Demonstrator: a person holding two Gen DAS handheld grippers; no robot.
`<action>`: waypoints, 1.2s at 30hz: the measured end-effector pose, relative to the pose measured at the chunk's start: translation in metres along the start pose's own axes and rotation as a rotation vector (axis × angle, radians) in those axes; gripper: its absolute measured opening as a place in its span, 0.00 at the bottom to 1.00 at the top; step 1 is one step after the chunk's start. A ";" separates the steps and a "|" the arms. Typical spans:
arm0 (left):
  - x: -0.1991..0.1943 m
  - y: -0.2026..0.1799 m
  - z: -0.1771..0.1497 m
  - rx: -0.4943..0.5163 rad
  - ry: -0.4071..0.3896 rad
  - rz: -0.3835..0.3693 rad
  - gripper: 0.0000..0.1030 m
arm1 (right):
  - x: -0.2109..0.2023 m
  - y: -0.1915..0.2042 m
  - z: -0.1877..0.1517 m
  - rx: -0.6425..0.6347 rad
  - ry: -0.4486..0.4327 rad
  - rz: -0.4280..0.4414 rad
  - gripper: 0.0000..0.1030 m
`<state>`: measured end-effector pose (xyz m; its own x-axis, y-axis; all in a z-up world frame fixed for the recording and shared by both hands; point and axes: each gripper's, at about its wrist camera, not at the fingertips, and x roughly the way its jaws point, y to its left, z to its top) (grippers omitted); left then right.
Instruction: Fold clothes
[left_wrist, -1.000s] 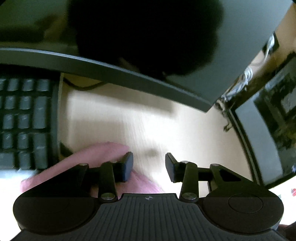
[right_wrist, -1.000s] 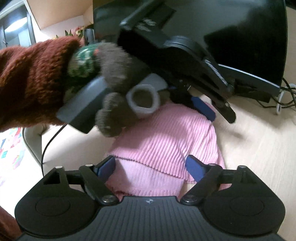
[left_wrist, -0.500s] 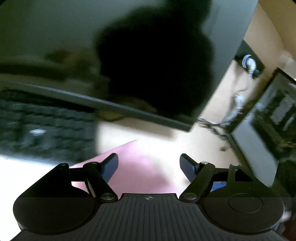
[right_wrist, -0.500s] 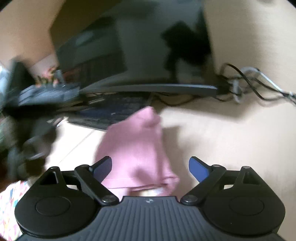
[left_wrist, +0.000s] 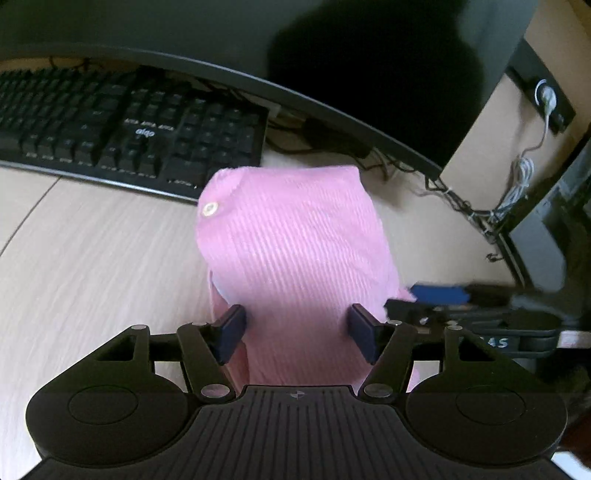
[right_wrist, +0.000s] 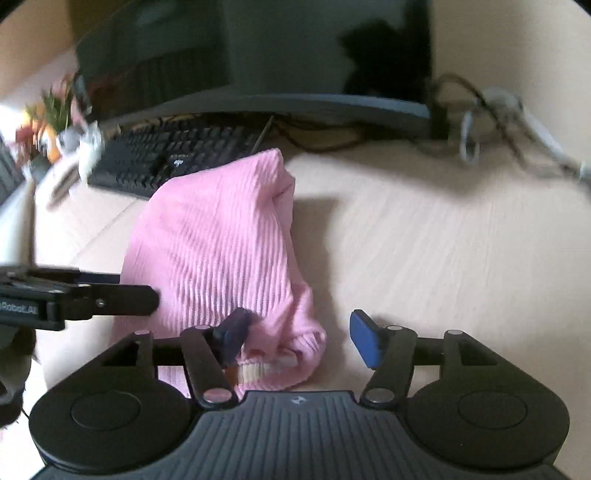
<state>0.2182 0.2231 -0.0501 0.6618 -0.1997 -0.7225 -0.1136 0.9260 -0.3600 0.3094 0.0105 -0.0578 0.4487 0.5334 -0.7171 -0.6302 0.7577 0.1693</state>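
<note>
I now have both claws, the left gripper (left_wrist: 295, 328) and right gripper (right_wrist: 301, 334), spread open and pulled back since a second ago, leaving the pink ribbed knit garment (left_wrist: 295, 251) folded narrow at frame centre on the pale wooden desk (right_wrist: 443, 240), so this fold looks set.

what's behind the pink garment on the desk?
Behind the pink garment lies a black keyboard, and behind that a dark monitor with cables to its right. The garment covers the keyboard's near right corner and the desk directly behind it.
</note>
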 end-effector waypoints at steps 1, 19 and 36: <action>0.001 -0.001 0.000 0.007 0.000 0.003 0.67 | -0.003 0.005 0.004 -0.033 -0.018 -0.019 0.59; 0.021 -0.004 0.021 0.190 0.113 -0.035 0.81 | 0.038 -0.013 0.019 0.131 -0.110 -0.063 0.81; 0.006 -0.021 -0.006 0.186 -0.044 0.111 0.91 | 0.007 0.002 -0.054 0.010 -0.107 -0.203 0.96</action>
<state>0.2203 0.2009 -0.0506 0.6853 -0.0830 -0.7236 -0.0517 0.9854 -0.1620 0.2773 -0.0048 -0.0994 0.6305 0.4062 -0.6614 -0.5145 0.8567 0.0357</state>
